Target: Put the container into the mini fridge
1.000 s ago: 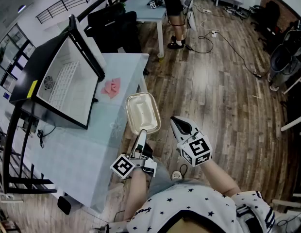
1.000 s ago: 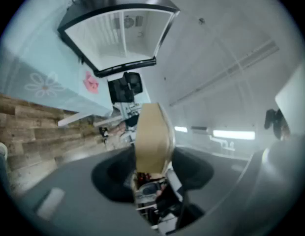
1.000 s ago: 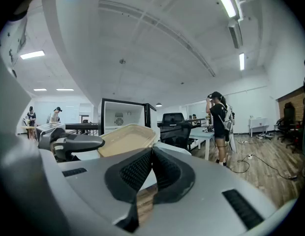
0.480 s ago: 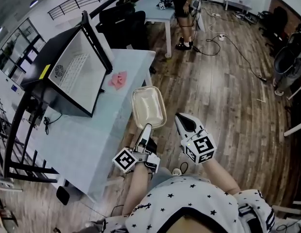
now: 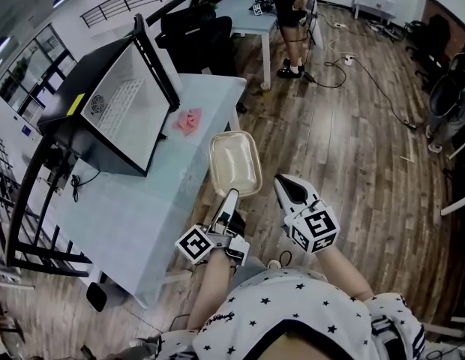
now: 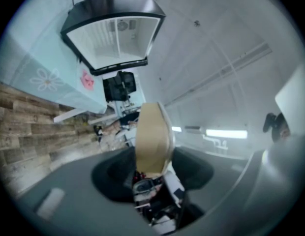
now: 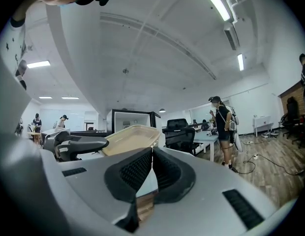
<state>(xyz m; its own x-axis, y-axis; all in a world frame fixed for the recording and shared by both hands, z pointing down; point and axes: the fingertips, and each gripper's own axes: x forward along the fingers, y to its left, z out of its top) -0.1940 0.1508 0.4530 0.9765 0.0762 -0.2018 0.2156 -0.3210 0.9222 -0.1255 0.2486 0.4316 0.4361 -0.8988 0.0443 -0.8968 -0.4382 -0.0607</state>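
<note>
Head view puts the right gripper [image 5: 283,186] nearest, jaws pressed together on nothing, so the carrying falls to the left gripper [image 5: 229,199]. Its jaws are clamped on the near end of the container [image 5: 235,163], held out level in the air beside the table [image 5: 142,216]. Beyond it, the mini fridge [image 5: 116,115] stands open, probably ready to receive it.

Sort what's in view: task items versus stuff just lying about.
Job:
- container, clamped in the left gripper
- mini fridge, open, on the table

Lying about:
- pink object on the table
- office chair
- person at the far desk
</note>
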